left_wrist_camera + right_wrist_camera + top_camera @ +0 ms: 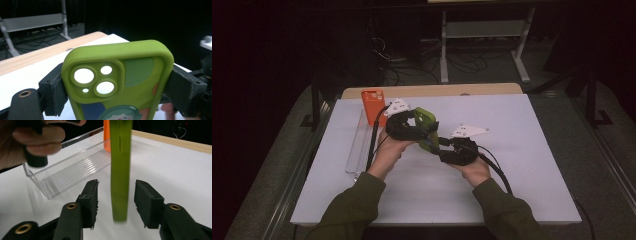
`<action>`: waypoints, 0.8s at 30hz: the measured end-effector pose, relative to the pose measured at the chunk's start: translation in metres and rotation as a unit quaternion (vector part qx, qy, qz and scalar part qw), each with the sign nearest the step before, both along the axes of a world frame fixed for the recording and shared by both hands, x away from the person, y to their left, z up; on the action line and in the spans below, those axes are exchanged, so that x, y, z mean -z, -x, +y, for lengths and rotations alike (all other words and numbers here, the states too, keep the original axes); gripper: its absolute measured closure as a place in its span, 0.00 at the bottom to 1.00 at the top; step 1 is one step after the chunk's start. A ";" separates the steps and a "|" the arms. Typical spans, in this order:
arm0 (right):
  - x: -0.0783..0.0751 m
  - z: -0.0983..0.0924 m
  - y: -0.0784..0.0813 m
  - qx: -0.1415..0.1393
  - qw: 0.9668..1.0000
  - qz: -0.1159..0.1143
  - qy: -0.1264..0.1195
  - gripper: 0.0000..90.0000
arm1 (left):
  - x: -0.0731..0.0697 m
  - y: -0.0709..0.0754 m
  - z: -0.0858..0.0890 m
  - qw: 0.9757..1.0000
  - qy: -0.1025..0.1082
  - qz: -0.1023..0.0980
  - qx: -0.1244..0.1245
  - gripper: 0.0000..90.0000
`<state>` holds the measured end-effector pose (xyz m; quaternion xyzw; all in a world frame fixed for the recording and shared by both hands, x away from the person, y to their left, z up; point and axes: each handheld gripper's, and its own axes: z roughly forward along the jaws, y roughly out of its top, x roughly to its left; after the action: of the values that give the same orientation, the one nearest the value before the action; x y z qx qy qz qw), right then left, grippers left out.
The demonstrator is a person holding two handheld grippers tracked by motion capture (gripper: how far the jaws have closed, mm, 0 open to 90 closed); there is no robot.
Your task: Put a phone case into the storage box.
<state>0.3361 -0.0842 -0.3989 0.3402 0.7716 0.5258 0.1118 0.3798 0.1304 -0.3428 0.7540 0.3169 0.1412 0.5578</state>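
Green phone case [117, 82] sits clamped between the two black jaws of the left gripper [412, 125], which press on its two long edges just below the camera cutouts; in the left gripper view it fills the middle and lower part of the frame, its back toward the camera, with three round holes at centre left and a cartoon print running off the bottom edge. In the high view the case [427, 122] is held above the white table [522, 165] near the middle of the frame, between the two grippers. The right gripper [447, 145], just to the lower right of the left one, points at the case; in the right gripper view its jaws stand open on either side of the case's thin edge [120, 170], with a clear gap on each side, touching nothing. That edge hangs upright down the centre of the frame. A clear plastic tray [72, 170] lies on the table at the left of that view, and in the high view it runs along the table's left edge [359, 145]. An orange phone case [373, 107] stands upright at the tray's far end, in the upper left of the table. The person's left hand [387, 152] and right hand [474, 170] come in from the bottom in olive sleeves [349, 207].
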 end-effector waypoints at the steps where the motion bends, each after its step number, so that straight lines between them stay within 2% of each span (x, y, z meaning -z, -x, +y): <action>1: 0.000 -0.002 0.000 0.000 1.000 0.000 0.003 0.55 | -0.002 -0.002 0.003 1.000 -0.004 -0.003 -0.008 0.17; 2: -0.001 -0.008 0.002 0.001 1.000 0.001 0.011 0.49 | -0.006 -0.005 0.008 1.000 -0.005 -0.005 -0.016 0.17; 6: 0.000 -0.019 0.006 0.000 1.000 0.005 0.027 0.38 | -0.014 -0.009 0.018 0.999 -0.011 -0.012 -0.035 0.17; 13: 0.005 -0.038 0.015 0.001 0.998 0.019 0.054 0.26 | -0.024 -0.018 0.034 0.997 -0.024 -0.019 -0.066 0.17; 17: 0.008 -0.047 0.020 0.006 0.998 0.030 0.063 0.17 | -0.029 -0.025 0.049 0.995 -0.033 -0.023 -0.090 0.17; 19: 0.011 -0.051 0.022 0.011 0.997 0.034 0.070 0.15 | -0.030 -0.026 0.051 0.995 -0.032 -0.024 -0.096 0.17; 24: 0.017 -0.060 0.027 0.012 0.995 0.033 0.089 0.11 | -0.036 -0.033 0.066 0.991 -0.048 -0.032 -0.123 0.17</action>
<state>0.3087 -0.1445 -0.4161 0.3548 0.8145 0.4424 0.1227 0.4129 0.1959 -0.3071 0.7303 0.3821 0.2485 0.5089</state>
